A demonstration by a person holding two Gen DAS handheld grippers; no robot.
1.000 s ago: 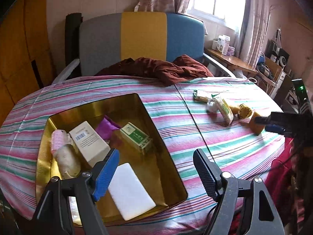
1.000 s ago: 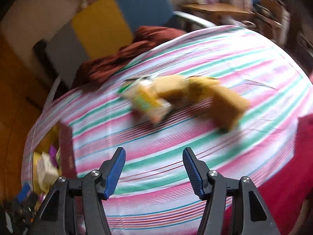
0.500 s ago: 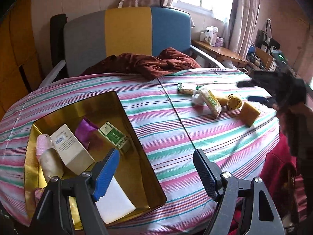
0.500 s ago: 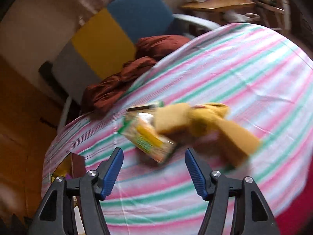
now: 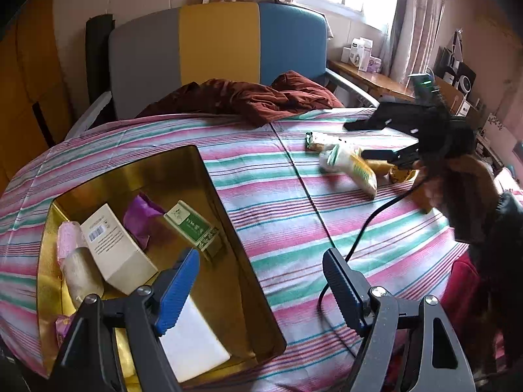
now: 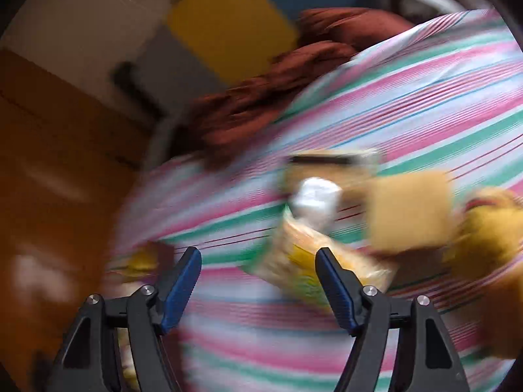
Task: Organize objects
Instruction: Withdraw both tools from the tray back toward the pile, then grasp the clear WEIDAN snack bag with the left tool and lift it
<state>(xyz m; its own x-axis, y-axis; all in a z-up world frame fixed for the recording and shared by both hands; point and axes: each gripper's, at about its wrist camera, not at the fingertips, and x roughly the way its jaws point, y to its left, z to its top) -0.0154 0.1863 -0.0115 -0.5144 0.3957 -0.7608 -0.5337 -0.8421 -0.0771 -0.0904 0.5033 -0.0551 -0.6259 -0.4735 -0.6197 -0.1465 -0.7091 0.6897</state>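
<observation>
- Striped tablecloth [image 5: 281, 202] in pink, green and white, spread over a round table, with a gold box [image 5: 228, 228] set open on its left side.
- Inside the box: a cream carton [image 5: 117, 248] with a barcode, a green-and-white packet [image 5: 193, 228], a purple wrapper [image 5: 140, 215], a pink roll [image 5: 67, 238] and a white slab [image 5: 193, 343] at the near end.
- Left gripper [image 5: 261, 287] poised over the box's near right corner, jaws spread wide, nothing between them; blue pad over the box, black pad over the cloth.
- Right gripper [image 6: 258, 281] angled down at a loose cluster of items on the cloth's far right side, jaws just opening wider and gripping nothing.
- Snack bag [image 6: 307, 261] in yellow and green, lying just ahead of the right-hand pad, its end overlapping the gap between the jaws; touching or apart, impossible to tell through the blur.
- Tan block [image 6: 408, 212] and a yellow object [image 6: 487, 238] just beside the bag, further right.
- Seen from the left wrist: same bag [image 5: 353, 166] near a small wrapped bar [image 5: 317, 142], the right gripper's black frame hovering above them.
- Rust-brown cloth [image 5: 248, 98] heaped at the table's far edge, against a grey, yellow and blue chair back [image 5: 219, 42].
</observation>
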